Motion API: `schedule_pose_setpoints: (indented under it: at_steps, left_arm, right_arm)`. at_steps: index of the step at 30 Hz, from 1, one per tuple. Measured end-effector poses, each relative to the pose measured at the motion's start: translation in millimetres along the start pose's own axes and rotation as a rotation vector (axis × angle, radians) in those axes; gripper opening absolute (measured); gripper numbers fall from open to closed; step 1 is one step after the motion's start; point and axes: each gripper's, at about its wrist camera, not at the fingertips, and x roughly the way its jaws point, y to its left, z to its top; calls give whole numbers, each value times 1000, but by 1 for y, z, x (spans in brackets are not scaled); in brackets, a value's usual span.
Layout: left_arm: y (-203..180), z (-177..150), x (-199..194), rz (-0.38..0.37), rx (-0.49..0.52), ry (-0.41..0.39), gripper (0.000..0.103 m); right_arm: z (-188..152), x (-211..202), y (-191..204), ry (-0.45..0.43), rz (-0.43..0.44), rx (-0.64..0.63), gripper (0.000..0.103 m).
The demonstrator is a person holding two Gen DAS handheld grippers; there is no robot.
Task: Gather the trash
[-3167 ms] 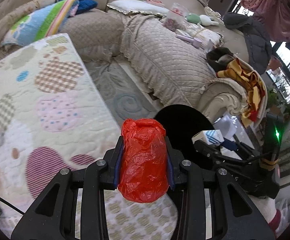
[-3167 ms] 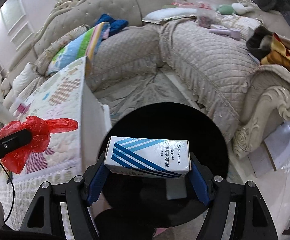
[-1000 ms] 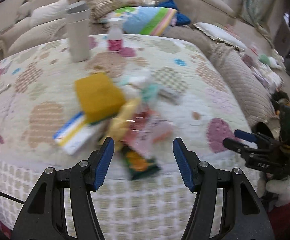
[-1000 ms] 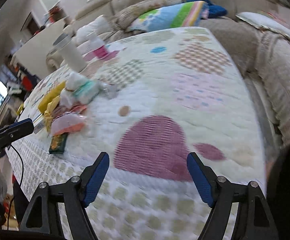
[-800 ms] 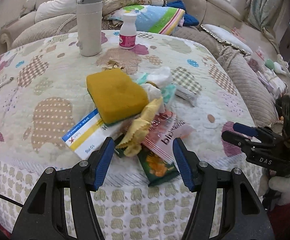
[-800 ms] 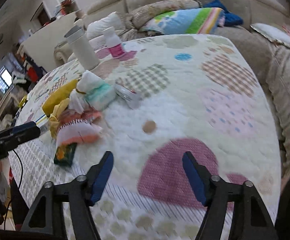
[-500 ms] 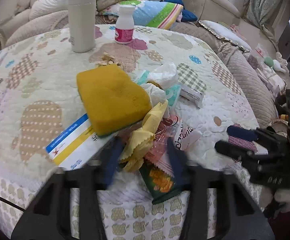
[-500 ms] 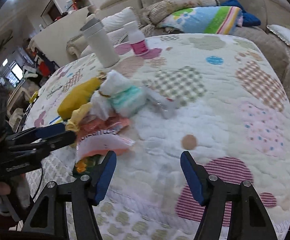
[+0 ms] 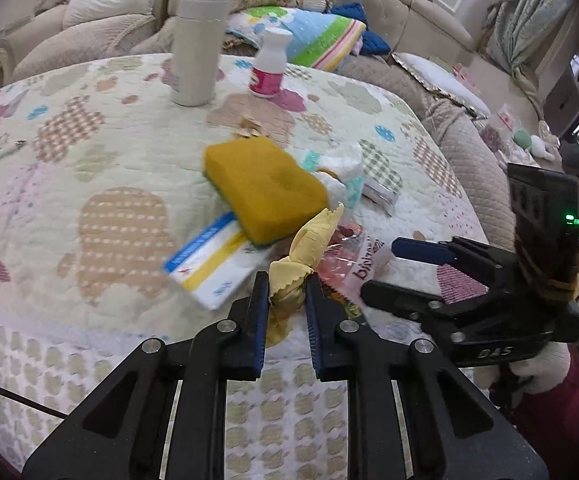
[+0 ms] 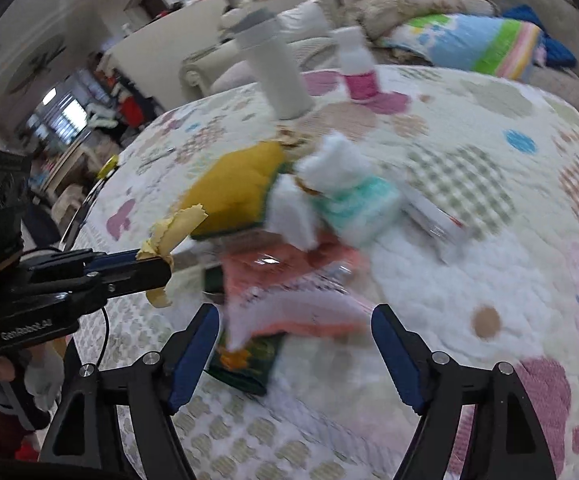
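Observation:
A pile of trash lies on the quilted table (image 9: 89,208): a yellow wrapper (image 9: 309,244), a pink snack bag (image 9: 353,260), a green packet (image 10: 245,356), white tissues (image 9: 345,168) and a blue-yellow box (image 9: 209,256). My left gripper (image 9: 287,284) is shut on the yellow wrapper (image 10: 173,228) at the pile's near edge. My right gripper (image 10: 295,320) is open, its jaws wide either side of the pink snack bag (image 10: 293,304) and the green packet. It also shows in the left wrist view (image 9: 393,268), just right of the pile.
A yellow sponge (image 9: 261,188) lies on the pile. A white thermos (image 9: 197,44) and a small pink-labelled bottle (image 9: 269,64) stand at the table's far side. Sofas (image 9: 89,20) with cushions ring the table. A small flat packet (image 9: 377,192) lies right of the tissues.
Both grippers dropped the red bag and the box, then swung to the table. My left gripper has closed on the yellow wrapper. My right gripper has moved in over the pink bag.

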Motion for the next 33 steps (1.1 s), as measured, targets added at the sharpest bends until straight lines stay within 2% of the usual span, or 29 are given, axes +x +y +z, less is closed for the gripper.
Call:
schedule_pose_setpoints:
  at_steps: [7, 12, 14, 16, 18, 19, 24, 30, 33]
  left_arm:
    - [8, -7, -1, -7, -34, 0, 15]
    - [5, -8, -1, -23, -39, -5, 15]
    - [2, -8, -2, -26, -36, -8, 15]
    - [0, -8, -3, -29, -35, -10, 15]
    - [-2, -7, -4, -34, -37, -12, 15]
    - [-4, -7, -4, -37, -38, -13, 15]
    - [-19, -6, -3, -56, -21, -13, 15]
    - [-44, -6, 0, -81, 13, -10, 15]
    - [-58, -5, 5, -98, 30, 0, 15]
  right_arm:
    - [10, 43, 4, 68, -55, -10, 82]
    - [15, 46, -5, 14, -77, 22, 81]
    - [14, 45, -6, -6, -98, 16, 71]
    - [11, 39, -5, -15, -106, -4, 47]
    - [7, 29, -5, -35, -99, -7, 40]
    - [4, 24, -6, -38, -93, -9, 32]
    - [-15, -4, -9, -59, -119, -36, 26]
    - [-38, -41, -15, -107, -153, -27, 24]
    - [-47, -61, -21, -135, -197, -21, 24]
